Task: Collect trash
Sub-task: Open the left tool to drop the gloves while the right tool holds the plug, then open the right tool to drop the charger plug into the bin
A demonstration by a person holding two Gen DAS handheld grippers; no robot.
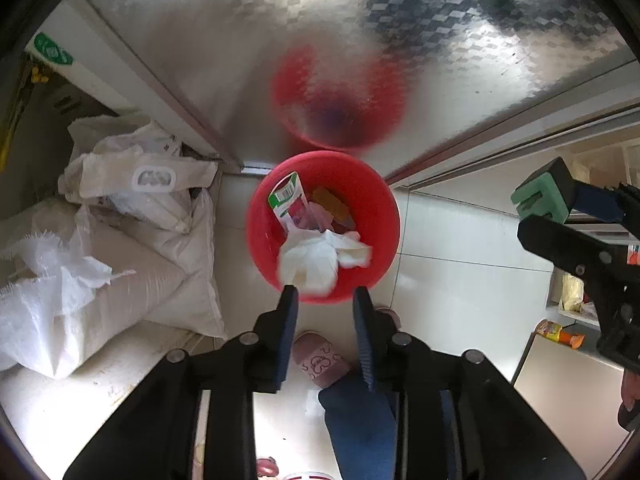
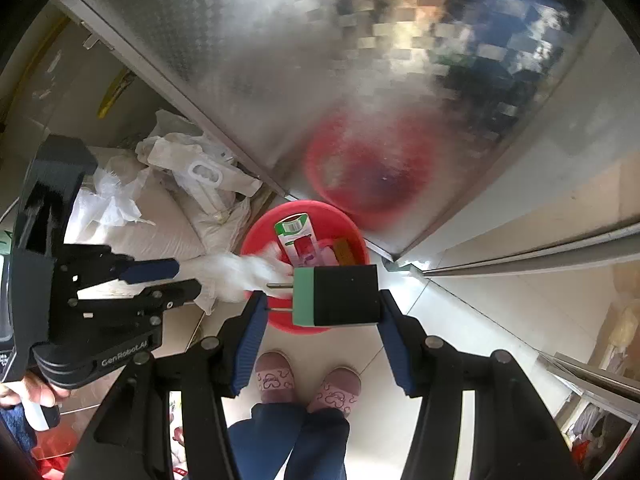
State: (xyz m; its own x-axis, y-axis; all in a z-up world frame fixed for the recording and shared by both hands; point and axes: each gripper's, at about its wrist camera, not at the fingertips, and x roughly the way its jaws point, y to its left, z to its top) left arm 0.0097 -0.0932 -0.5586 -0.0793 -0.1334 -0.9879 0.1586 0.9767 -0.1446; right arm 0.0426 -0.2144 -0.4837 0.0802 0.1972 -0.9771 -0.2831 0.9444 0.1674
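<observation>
- Your left gripper point(image 1: 325, 294), lower centre: jaws spread, nothing pinched; crumpled tissue point(image 1: 316, 260) blurred just beyond the tips, over red bin point(image 1: 384, 216).
- Your right gripper point(image 2: 322, 300), mid-frame: jaws clamp black-green charger point(image 2: 344, 296) above bin.
- Carton point(image 1: 290, 200) sits inside bin.

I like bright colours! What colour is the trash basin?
Red. The basin shows best in the left wrist view.
</observation>
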